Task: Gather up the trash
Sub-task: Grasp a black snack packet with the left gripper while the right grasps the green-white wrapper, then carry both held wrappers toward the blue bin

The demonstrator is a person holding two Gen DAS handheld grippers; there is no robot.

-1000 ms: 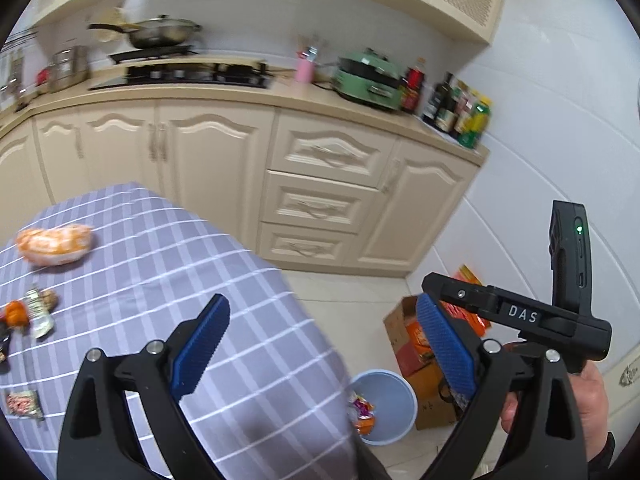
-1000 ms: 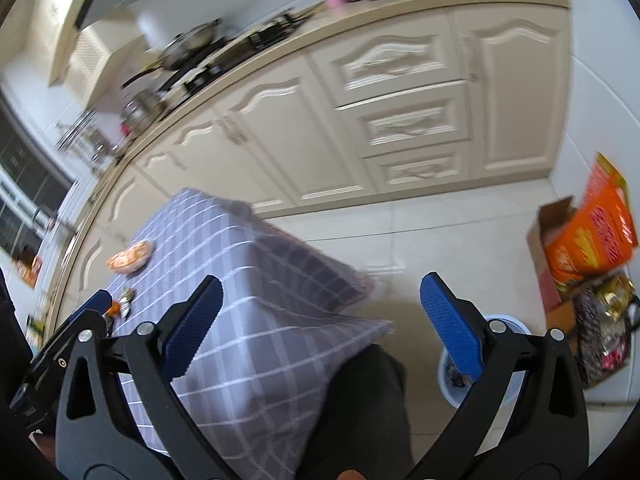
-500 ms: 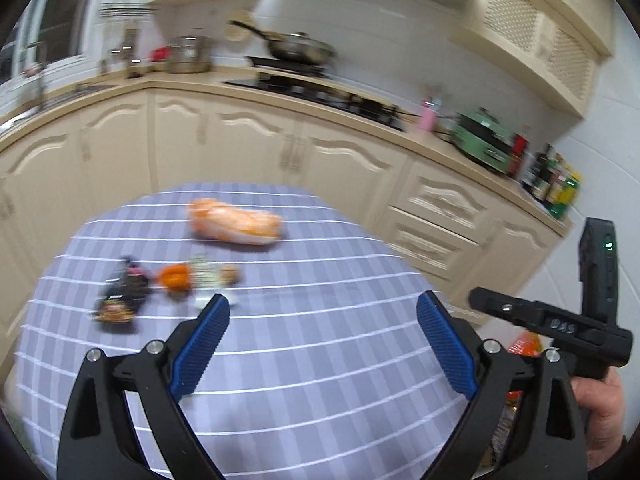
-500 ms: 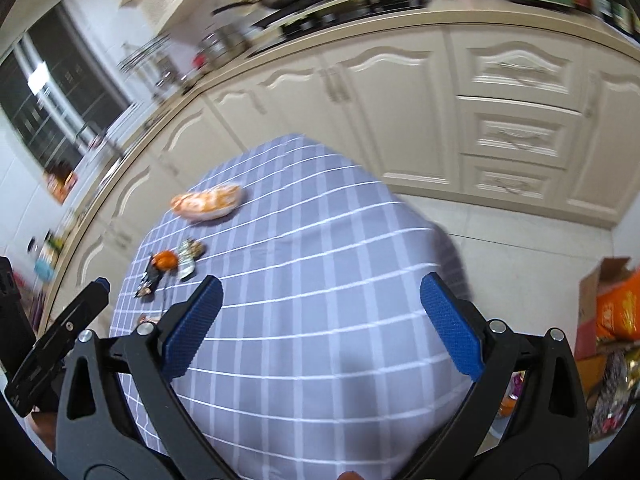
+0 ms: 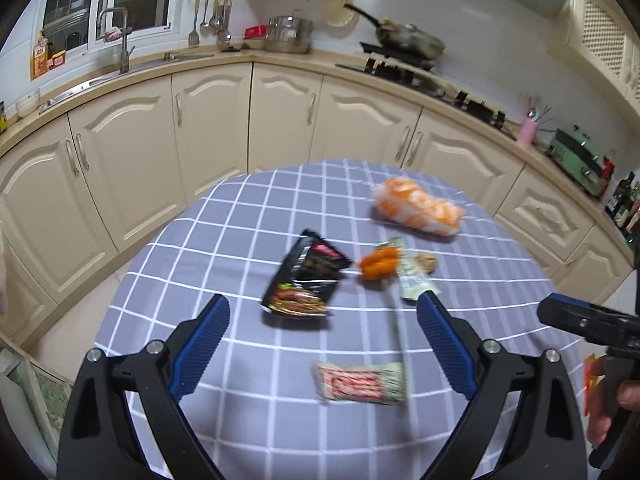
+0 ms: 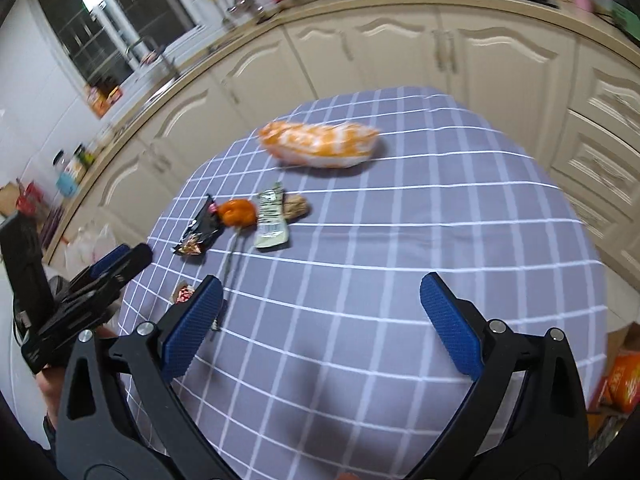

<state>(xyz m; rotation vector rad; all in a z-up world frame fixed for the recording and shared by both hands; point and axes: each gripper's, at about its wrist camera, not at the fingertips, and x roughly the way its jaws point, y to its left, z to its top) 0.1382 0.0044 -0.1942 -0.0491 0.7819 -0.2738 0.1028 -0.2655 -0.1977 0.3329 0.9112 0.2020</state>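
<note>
Trash lies on the purple checked tablecloth (image 5: 224,240). A black snack packet (image 5: 306,280), an orange peel (image 5: 378,264), a pale green wrapper (image 5: 412,280), a thin stick (image 5: 394,320) and a red-and-white wrapper (image 5: 360,382) are in the left wrist view. My left gripper (image 5: 322,344) is open and empty, above the red-and-white wrapper. My right gripper (image 6: 320,324) is open and empty over the table's near part. The right wrist view shows the black packet (image 6: 200,230), the peel (image 6: 239,212) and the green wrapper (image 6: 272,220).
A clear bag of oranges (image 5: 416,208) lies at the table's far side, also in the right wrist view (image 6: 320,144). Cream kitchen cabinets (image 5: 208,128) curve behind the table. An orange bag (image 6: 622,380) sits on the floor at right.
Both grippers have swung left from the floor and bin side to face the table. The trash items have come to the middle of both views. Both stay open.
</note>
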